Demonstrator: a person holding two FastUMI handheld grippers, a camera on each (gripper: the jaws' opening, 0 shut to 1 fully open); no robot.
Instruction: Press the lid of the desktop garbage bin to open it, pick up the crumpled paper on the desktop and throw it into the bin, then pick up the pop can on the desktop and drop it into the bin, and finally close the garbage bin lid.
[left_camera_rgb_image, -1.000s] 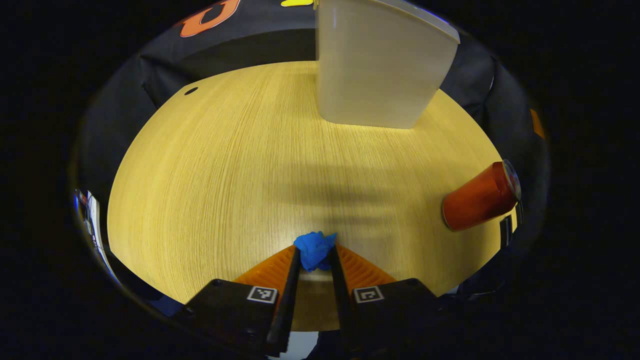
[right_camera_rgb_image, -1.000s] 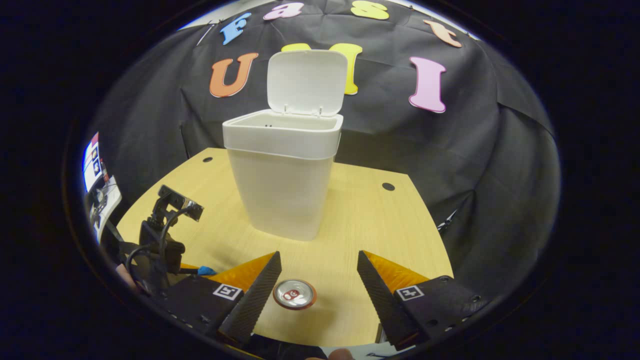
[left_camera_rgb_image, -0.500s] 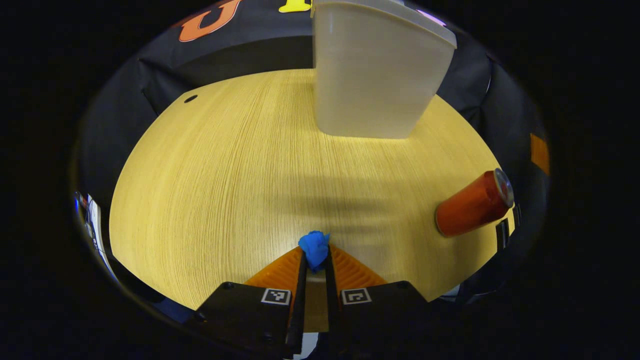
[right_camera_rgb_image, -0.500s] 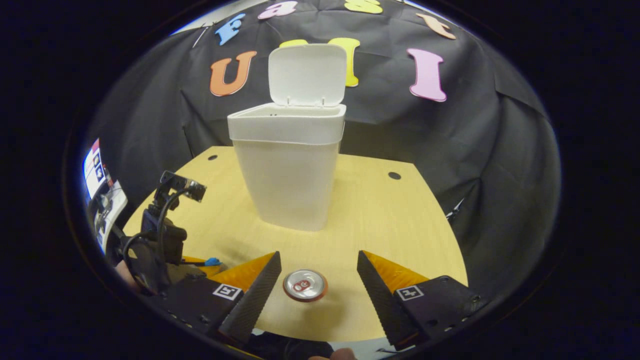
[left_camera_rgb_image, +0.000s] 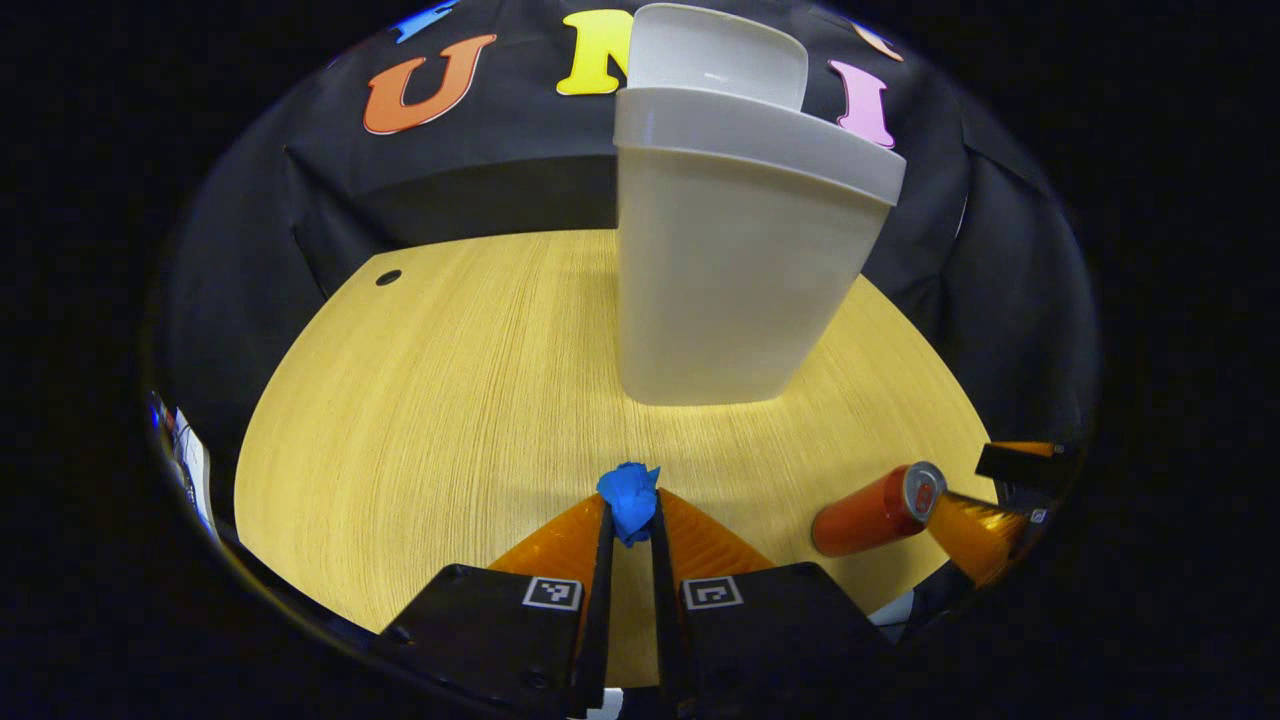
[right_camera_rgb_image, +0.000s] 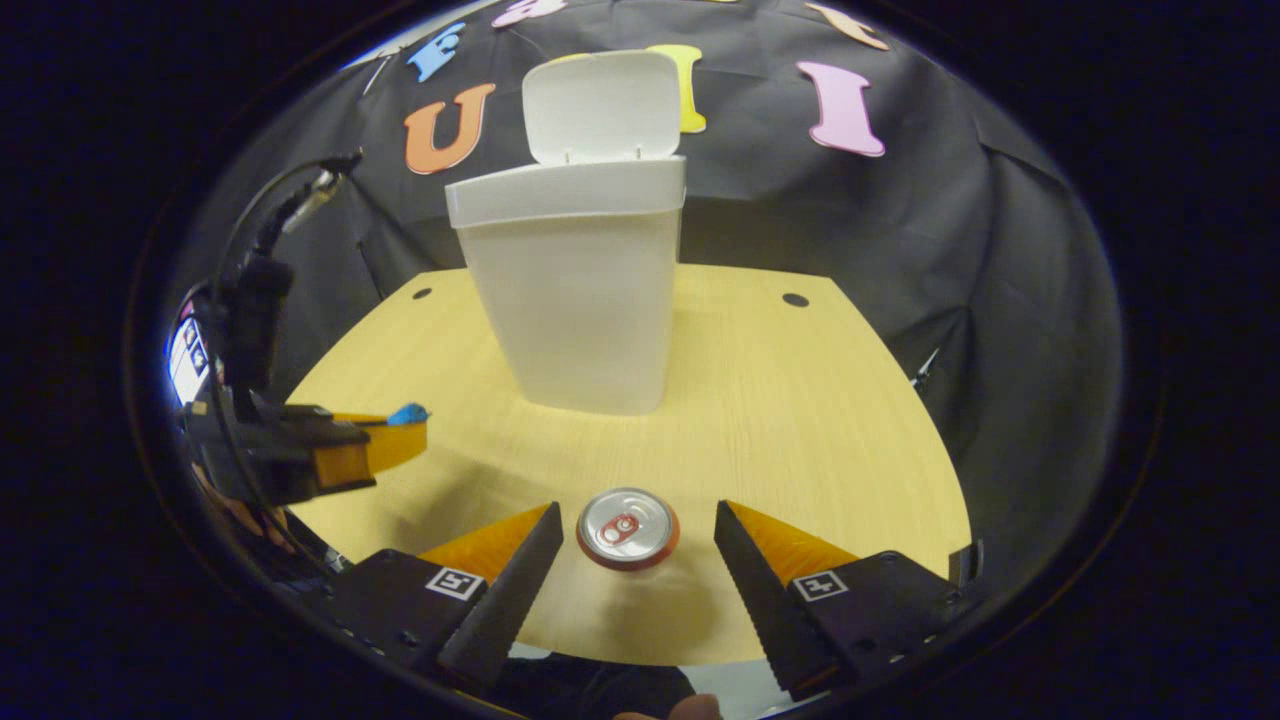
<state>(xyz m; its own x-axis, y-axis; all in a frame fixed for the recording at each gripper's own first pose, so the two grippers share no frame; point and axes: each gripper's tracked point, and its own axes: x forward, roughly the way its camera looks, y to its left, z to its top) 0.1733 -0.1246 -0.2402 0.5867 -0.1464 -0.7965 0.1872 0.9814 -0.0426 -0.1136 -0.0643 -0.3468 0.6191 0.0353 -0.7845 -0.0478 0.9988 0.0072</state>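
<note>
Left gripper (left_camera_rgb_image: 629, 520) closed on the blue crumpled paper (left_camera_rgb_image: 629, 497), both fingers pinching it, raised above the wooden desktop (left_camera_rgb_image: 450, 400) in front of the white garbage bin (left_camera_rgb_image: 730, 270). Bin upright mid-desktop with lid (right_camera_rgb_image: 600, 105) flipped up. Right gripper (right_camera_rgb_image: 638, 545) spread wide, holding nothing, fingers either side of the upright red pop can (right_camera_rgb_image: 628, 528) near the desktop's front edge, apart from it.

Right gripper (right_camera_rgb_image: 637, 545) gapes around upright pop can (right_camera_rgb_image: 628, 527), bin (right_camera_rgb_image: 570, 280) beyond.
</note>
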